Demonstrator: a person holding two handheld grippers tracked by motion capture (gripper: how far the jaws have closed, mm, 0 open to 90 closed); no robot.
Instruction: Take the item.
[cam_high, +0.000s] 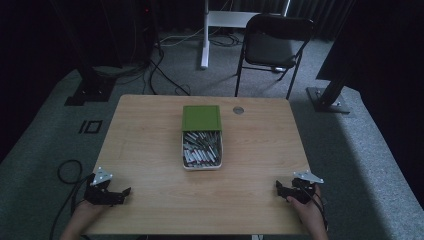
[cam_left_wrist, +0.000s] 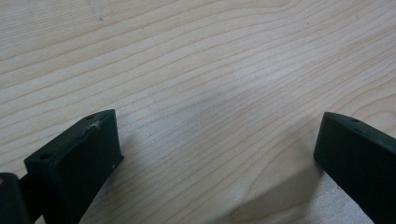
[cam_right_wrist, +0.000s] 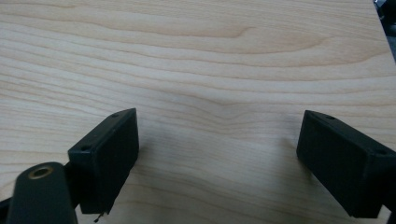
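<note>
A white tray (cam_high: 183, 161) full of several small metal and red-marked pieces sits mid-table, with a green lid (cam_high: 201, 118) resting over its far end. My left gripper (cam_high: 125, 192) lies at the table's near left corner, held by a hand. In the left gripper view the left gripper (cam_left_wrist: 217, 140) stands open over bare wood. My right gripper (cam_high: 278, 187) rests at the near right corner in the other hand. Its jaws are wide apart in the right gripper view, where the right gripper (cam_right_wrist: 217, 140) holds nothing.
The wooden table (cam_high: 150, 150) has a round grommet (cam_high: 238, 110) near its far edge. A black folding chair (cam_high: 272, 45) stands beyond the table, with stand bases and cables on the grey carpet around it.
</note>
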